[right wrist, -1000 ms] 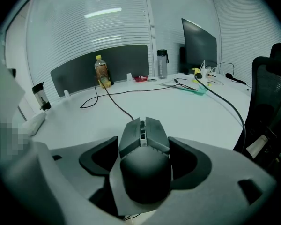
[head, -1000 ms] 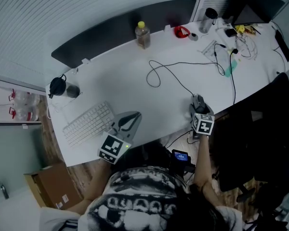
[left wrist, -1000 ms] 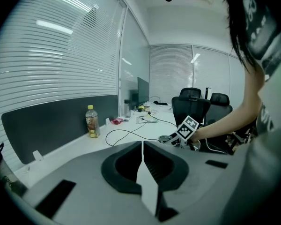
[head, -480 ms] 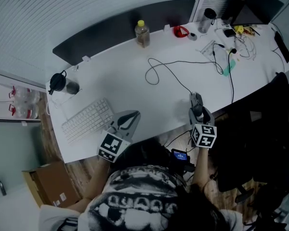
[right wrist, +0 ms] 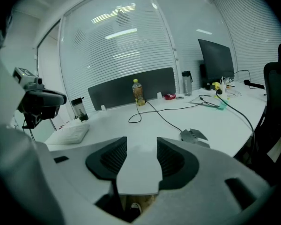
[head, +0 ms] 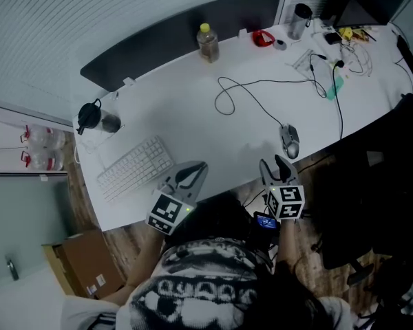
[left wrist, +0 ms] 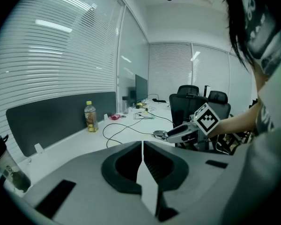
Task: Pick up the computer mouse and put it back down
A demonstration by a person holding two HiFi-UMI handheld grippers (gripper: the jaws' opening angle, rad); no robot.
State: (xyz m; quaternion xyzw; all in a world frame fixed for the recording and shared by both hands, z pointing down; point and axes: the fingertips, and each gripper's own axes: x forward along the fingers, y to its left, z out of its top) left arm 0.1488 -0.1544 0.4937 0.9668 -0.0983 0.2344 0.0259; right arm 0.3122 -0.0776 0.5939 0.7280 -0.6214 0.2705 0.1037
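Step in hand: judging from how things lay, the put-down was done; the computer mouse [head: 290, 141] rested flat on the desk [head: 193, 108] and no fingers touched it.
Mouse place: right of centre in the head view, near the lower edge of the desk, its cable running off toward the upper left of the frame.
Right gripper [head: 274, 165]: it hung just below the mouse in the head view, over the desk's edge, clearly apart from it. In the right gripper view the mouse sat to the right of the fingers, not between them.
Right fingers: half apart and empty; they had just been closing, with only bare desk showing in the gap.
Left gripper [head: 196, 167]: low in the middle of the frame, at the near edge of the desk, just right of the keyboard [head: 134, 167], well apart from the mouse.
Left fingers: pressed together, nothing between them.
Next move: probably nothing more on the mouse. If another pick was wanted, the right fingers would need to spread wider, come back over the mouse body and close on its two sides, keeping off the cable.
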